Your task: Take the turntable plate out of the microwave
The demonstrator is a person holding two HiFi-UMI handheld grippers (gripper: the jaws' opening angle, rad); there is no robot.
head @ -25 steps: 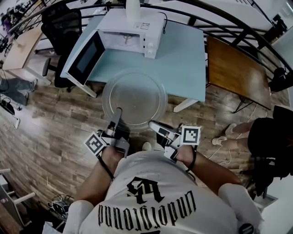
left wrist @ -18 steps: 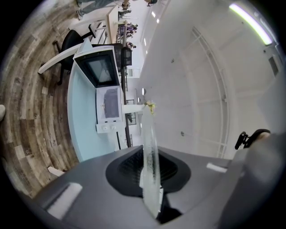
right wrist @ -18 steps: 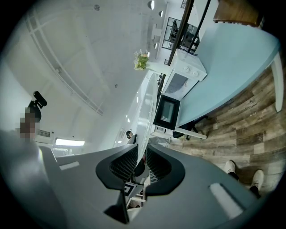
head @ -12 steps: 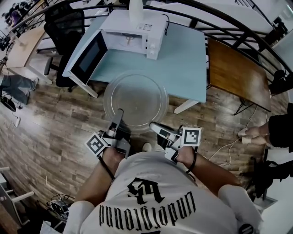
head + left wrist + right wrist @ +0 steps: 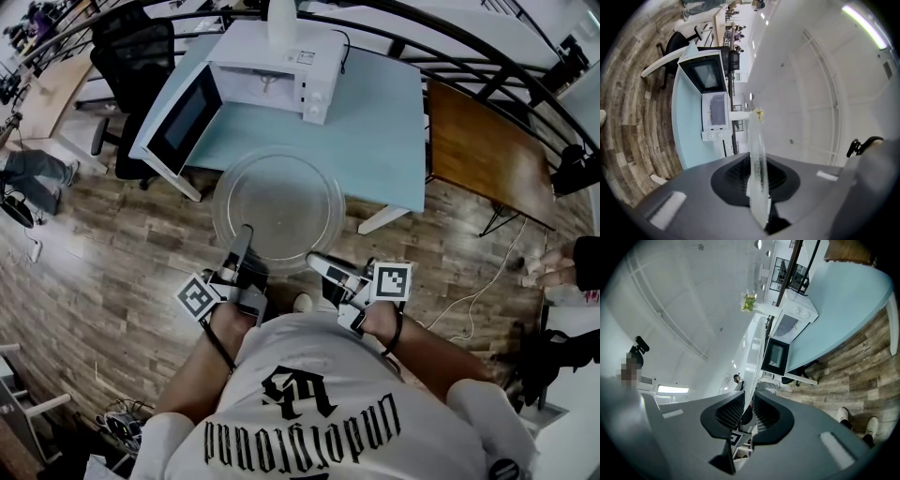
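Observation:
The round clear glass turntable plate (image 5: 277, 202) hangs level over the wooden floor, at the front edge of the light blue table (image 5: 375, 122). My left gripper (image 5: 246, 232) is shut on its near-left rim, my right gripper (image 5: 313, 257) shut on its near-right rim. In the left gripper view the plate (image 5: 757, 159) shows edge-on between the pads of the gripper (image 5: 758, 190). The right gripper view has the plate (image 5: 752, 357) edge-on in that gripper (image 5: 747, 409). The white microwave (image 5: 272, 61) stands behind on the table, its door (image 5: 178, 117) swung open to the left.
A white bottle (image 5: 281, 19) stands on the microwave. A black office chair (image 5: 131, 47) is at the table's left, a brown wooden table (image 5: 483, 145) at the right. A curved black railing (image 5: 487, 56) runs behind. Another person's hand (image 5: 562, 267) shows at the right edge.
The plate and both grippers have kept still. The person at the right edge has drawn back out of view, leaving only a hand.

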